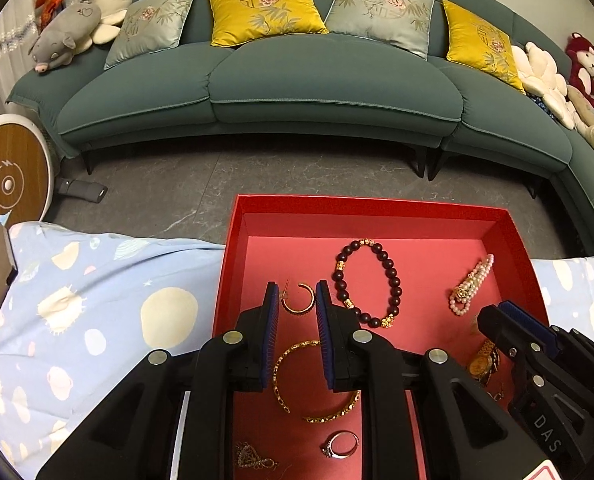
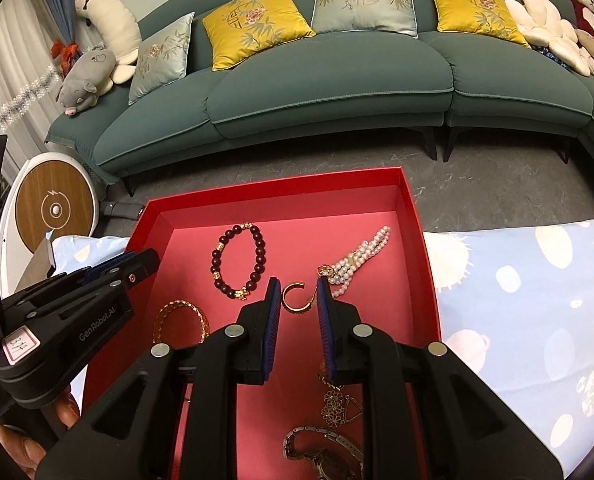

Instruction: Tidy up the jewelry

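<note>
A red box [image 1: 377, 208] holds the jewelry on its pink floor. In the left wrist view my left gripper [image 1: 297, 294] is open over a gold hoop earring [image 1: 299, 300]; a gold bangle [image 1: 317, 380] and a ring [image 1: 341, 445] lie below it. A dark bead bracelet [image 1: 367, 280] and pearl strands [image 1: 471, 286] lie farther in. In the right wrist view my right gripper [image 2: 297, 290] is open, with a second gold hoop earring [image 2: 295, 298] between its fingertips. A watch [image 2: 321, 452] and a gold chain [image 2: 337, 400] lie beneath it. The bead bracelet [image 2: 239, 260] and the pearls [image 2: 361, 258] lie beyond.
The box [image 2: 281, 188] rests on a light blue patterned cloth [image 1: 97, 300]. A green sofa [image 1: 297, 80] with cushions and plush toys stands across a grey floor. A round white and wood device [image 1: 9, 176] stands at the left. The left gripper's body [image 2: 77, 308] crosses the box's left side.
</note>
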`<control>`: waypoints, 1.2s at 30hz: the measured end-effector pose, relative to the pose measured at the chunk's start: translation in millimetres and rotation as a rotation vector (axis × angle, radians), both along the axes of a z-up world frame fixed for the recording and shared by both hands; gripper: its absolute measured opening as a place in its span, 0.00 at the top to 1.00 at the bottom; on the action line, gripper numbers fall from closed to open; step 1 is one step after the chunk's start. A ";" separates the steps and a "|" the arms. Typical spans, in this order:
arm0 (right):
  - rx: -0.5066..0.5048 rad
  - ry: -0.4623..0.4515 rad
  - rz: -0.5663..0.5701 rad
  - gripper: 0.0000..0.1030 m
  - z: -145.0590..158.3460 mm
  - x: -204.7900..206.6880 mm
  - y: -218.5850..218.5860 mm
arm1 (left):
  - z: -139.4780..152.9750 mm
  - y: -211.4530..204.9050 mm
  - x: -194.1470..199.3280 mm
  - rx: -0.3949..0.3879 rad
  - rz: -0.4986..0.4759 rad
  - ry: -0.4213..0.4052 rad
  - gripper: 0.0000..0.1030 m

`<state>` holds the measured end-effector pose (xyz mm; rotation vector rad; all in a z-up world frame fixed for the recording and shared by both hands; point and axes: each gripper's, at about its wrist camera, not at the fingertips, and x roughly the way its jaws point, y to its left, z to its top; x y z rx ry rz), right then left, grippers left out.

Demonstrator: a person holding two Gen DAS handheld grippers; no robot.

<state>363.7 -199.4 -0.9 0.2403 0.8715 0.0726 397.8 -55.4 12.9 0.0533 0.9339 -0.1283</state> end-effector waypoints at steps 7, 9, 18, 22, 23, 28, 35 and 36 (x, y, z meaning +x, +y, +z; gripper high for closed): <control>0.008 0.002 -0.002 0.82 -3.3 2.9 -2.4 | 2.4 3.5 -1.4 0.003 0.014 -0.025 0.58; 0.006 -0.009 -0.002 0.82 -0.9 1.5 -2.3 | 6.1 5.8 -2.5 0.001 0.016 -0.038 0.52; -0.026 -0.062 0.014 0.80 19.3 -20.5 2.0 | 26.3 20.8 -28.2 0.004 0.032 -0.085 0.48; -0.059 -0.096 0.016 0.68 32.8 -44.0 2.5 | 38.5 28.1 -51.6 0.000 0.039 -0.100 0.48; -0.067 -0.103 0.016 0.68 36.4 -51.0 2.6 | 42.6 29.7 -59.7 0.000 0.042 -0.110 0.48; -0.070 -0.124 0.006 0.66 51.6 -85.8 0.6 | 59.4 33.4 -99.2 0.033 0.038 -0.167 0.48; -0.078 -0.136 -0.018 0.56 69.4 -136.6 0.6 | 76.2 38.2 -159.7 0.013 0.006 -0.193 0.48; -0.089 -0.143 -0.018 0.54 71.9 -144.7 2.3 | 77.9 38.1 -168.3 0.014 0.001 -0.196 0.48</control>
